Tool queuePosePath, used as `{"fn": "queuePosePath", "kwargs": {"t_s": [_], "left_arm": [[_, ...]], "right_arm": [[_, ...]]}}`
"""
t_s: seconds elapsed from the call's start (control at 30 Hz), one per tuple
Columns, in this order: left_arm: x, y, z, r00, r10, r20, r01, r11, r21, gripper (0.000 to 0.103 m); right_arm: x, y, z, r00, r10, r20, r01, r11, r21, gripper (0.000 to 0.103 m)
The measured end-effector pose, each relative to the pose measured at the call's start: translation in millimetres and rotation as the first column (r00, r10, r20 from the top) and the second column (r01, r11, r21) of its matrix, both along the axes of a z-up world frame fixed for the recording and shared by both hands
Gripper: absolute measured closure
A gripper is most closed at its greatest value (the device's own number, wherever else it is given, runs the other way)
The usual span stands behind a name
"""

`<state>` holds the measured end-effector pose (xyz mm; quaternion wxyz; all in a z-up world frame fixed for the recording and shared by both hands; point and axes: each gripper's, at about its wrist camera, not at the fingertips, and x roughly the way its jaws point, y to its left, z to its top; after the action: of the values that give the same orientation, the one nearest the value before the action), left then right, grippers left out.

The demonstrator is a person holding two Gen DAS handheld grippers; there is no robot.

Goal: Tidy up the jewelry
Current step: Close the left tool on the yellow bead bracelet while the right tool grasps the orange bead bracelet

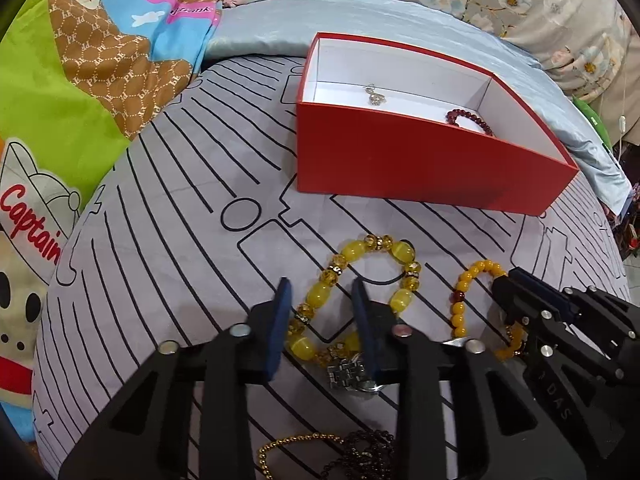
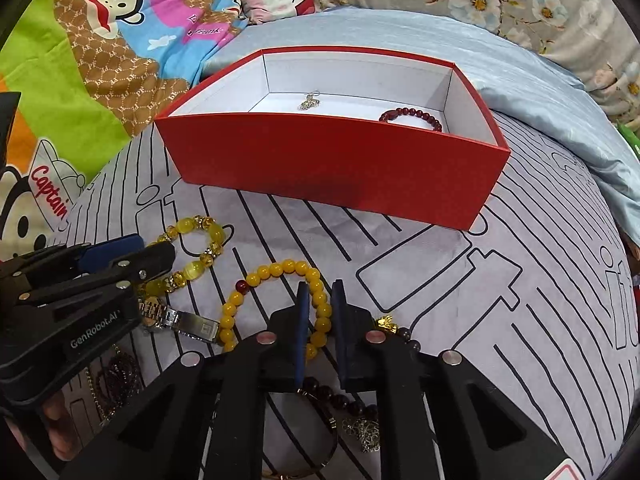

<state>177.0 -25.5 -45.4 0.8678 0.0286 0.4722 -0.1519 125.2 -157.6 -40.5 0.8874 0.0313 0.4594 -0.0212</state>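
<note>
Red box (image 2: pixel 332 164) sits toward the far edge of the bed (image 2: pixel 520 280), open-topped; inside are a silver pendant (image 2: pixel 310 102) and a dark red bracelet (image 2: pixel 412 118). Remaining jewelry lies on the near part of the bed. Left gripper (image 1: pixel 322 292): jaws apart, straddling one side of the big-bead bracelet (image 1: pixel 360 292), not yet clamped. Right gripper (image 2: pixel 320 292): jaws narrowly apart around the far-right arc of the amber bracelet (image 2: pixel 280 270); contact with the beads cannot be confirmed from this angle. A steel watch (image 2: pixel 180 318) lies touching or just beside both bracelets, and chains (image 1: pixel 320 452) lie at the near edge. Risks, as judged: round beads may roll out of the pads on closing; the watch band may snag and drag along on lift; the two grippers are close together and could collide; soft bedding may yield, so the pads pinch fabric.
</note>
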Motion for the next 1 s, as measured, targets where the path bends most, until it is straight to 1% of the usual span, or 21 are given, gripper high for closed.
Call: {"fn": "queuePosePath", "kwargs": {"t_s": [0.03,0.13,0.27,0.47,0.7,1.0], "left_arm": [[0.2,-0.1,0.1,1.0,-0.005,-0.005,0.005,1.0,-0.008,0.088],[0.0,-0.2,0.4,1.0,-0.012,-0.015,0.011,1.0,-0.019,0.093],[-1.0,3.0,2.6,0.999,-0.013,-0.037,0.011,0.999,-0.051,0.093],[-11.3,5.9,19.4,1.0,-0.023,-0.016,0.022,0.996,-0.082,0.093],[-26.4,-0.2,51.3,0.998,-0.061,0.03,0.065,0.991,-0.117,0.094],[-35.7,-14.5,96.3,0.987,-0.109,0.114,0.123,0.985,-0.121,0.094]], "right_arm": [[-0.8,-0.2,0.0,1.0,0.0,0.0,0.0,1.0,0.005,0.096],[-2.7,-2.5,2.1,1.0,-0.005,0.001,0.005,1.0,0.025,0.096],[-8.6,-6.5,8.4,1.0,-0.017,0.014,0.016,0.998,0.059,0.096],[-20.0,-11.2,23.5,0.999,-0.034,0.042,0.031,0.997,0.077,0.096],[-35.1,-17.5,43.2,0.995,-0.054,0.081,0.048,0.996,0.079,0.096],[-47.0,-28.4,72.4,0.988,-0.065,0.142,0.053,0.995,0.085,0.096]]}}
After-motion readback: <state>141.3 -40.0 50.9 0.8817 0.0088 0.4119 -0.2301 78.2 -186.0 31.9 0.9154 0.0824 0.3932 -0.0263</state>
